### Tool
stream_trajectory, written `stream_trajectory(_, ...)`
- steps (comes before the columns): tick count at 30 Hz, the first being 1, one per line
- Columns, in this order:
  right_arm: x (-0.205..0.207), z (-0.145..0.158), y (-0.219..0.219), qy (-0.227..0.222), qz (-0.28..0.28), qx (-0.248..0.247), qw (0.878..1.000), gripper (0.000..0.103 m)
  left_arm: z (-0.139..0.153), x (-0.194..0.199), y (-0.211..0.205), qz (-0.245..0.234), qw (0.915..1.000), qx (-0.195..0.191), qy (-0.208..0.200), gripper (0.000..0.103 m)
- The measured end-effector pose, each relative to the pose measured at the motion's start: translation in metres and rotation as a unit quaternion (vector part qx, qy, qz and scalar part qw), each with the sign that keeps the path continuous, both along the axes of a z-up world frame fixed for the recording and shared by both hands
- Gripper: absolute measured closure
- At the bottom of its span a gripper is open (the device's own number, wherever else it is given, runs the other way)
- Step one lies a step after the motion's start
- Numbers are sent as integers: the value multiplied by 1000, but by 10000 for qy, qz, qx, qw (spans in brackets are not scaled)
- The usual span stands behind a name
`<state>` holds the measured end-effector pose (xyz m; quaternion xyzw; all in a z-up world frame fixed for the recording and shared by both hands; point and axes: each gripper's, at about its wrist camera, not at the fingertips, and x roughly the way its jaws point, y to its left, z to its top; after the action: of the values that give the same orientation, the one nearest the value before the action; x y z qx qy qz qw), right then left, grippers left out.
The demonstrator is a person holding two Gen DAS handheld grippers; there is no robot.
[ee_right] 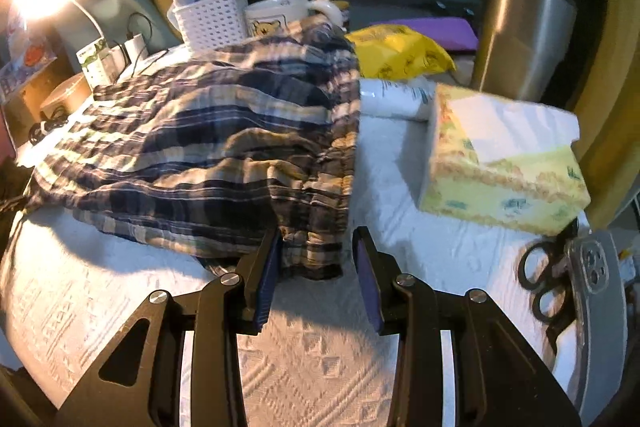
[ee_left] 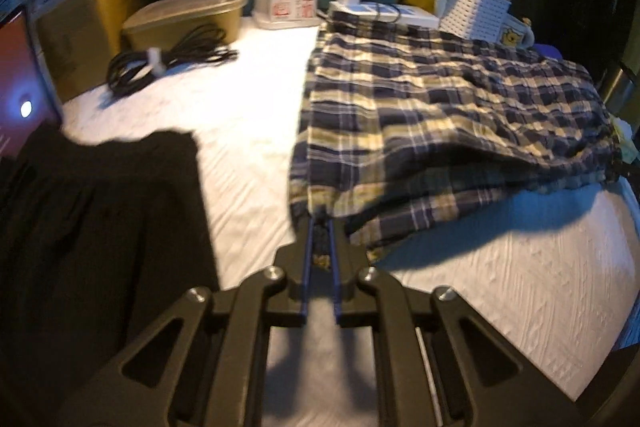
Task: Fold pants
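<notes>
The plaid pants (ee_left: 440,115), navy, white and yellow, lie folded in layers on the white textured cloth (ee_left: 248,131). My left gripper (ee_left: 320,227) is shut on the near corner of the pants, with fabric pinched between the blue pads. In the right wrist view the same pants (ee_right: 208,155) fill the left and middle. My right gripper (ee_right: 316,251) is open, its jaws on either side of the pants' near right corner, which lies between them on the cloth.
A black garment (ee_left: 100,211) lies at the left. Coiled black cables (ee_left: 160,61), a lidded tub (ee_left: 188,13) and chargers stand at the back. A white basket (ee_right: 212,19), tissue box (ee_right: 504,163), scissors (ee_right: 540,287), phone (ee_right: 596,299) and steel bin (ee_right: 524,31) crowd the right.
</notes>
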<state>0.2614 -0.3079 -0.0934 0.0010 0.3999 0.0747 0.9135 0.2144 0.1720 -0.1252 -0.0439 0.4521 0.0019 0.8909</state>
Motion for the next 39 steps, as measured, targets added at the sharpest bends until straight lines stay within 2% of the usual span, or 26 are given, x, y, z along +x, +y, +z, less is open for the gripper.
stream_trajectory(2, -2, 1, 1, 7, -34, -28, 10000, 59, 0, -1, 5, 98, 10000, 4, -18, 95)
stream_trajectory(4, -8, 8, 2, -107, -129, -80, 9998, 45, 2, 0, 13, 233, 9997, -63, -95, 94)
stream_trajectory(7, -23, 31, 2, -519, -360, -177, 9978, 41, 9, 5, 20, 273, 9994, -5, -197, 91)
stream_trajectory(9, -30, 44, 3, -738, -448, -197, 9961, 38, 13, 11, 25, 161, 9998, -70, -67, 91)
stream_trajectory(11, -37, 55, 8, -931, -398, -145, 9948, 38, 17, 14, 29, 123, 9999, -6, 70, 91)
stream_trajectory(13, -36, 63, 27, -999, -77, -67, 9949, 38, 22, 12, 36, 176, 9997, 118, 82, 90)
stream_trajectory(16, -22, 59, 63, -887, 461, -94, 9949, 38, 38, 4, 49, 284, 9990, -225, -242, 89)
stream_trajectory(17, -13, 53, 80, -763, 680, -72, 9947, 38, 46, 4, 49, 197, 9983, -408, -370, 89)
stream_trajectory(19, 1, 42, 107, -554, 1049, 38, 9929, 38, 55, 11, 39, -57, 9978, -462, -470, 89)
stream_trajectory(20, 12, 36, 127, -394, 1303, 121, 9906, 38, 60, 20, 25, -332, 9972, -434, -504, 89)
stream_trajectory(24, 38, 20, 187, -49, 1830, 41, 9831, 38, 60, 54, -22, -1176, 9912, -476, -375, 88)
stream_trajectory(26, 52, 10, 213, 138, 1956, -98, 9805, 38, 48, 74, -41, -1319, 9906, -320, -140, 88)
stream_trajectory(28, 63, 3, 226, 274, 1976, -265, 9795, 38, 33, 92, -49, -1411, 9897, -193, 115, 88)
stream_trajectory(30, 78, -8, 238, 420, 1969, -431, 9786, 38, 11, 110, -52, -1360, 9896, 116, 460, 88)
stream_trajectory(31, 86, -14, 241, 495, 1884, -548, 9793, 38, 8, 114, -50, -1381, 9895, 116, 397, 88)
stream_trajectory(35, 112, -11, 245, 441, 1579, -703, 9840, 38, 11, 132, -38, -1086, 9906, 756, 360, 88)
stream_trajectory(37, 118, -5, 243, 379, 1451, -742, 9859, 38, 14, 141, -29, -992, 9913, 760, 413, 88)
stream_trajectory(39, 119, 9, 240, 220, 1388, -645, 9880, 38, 27, 150, -20, -1039, 9930, 461, 334, 88)
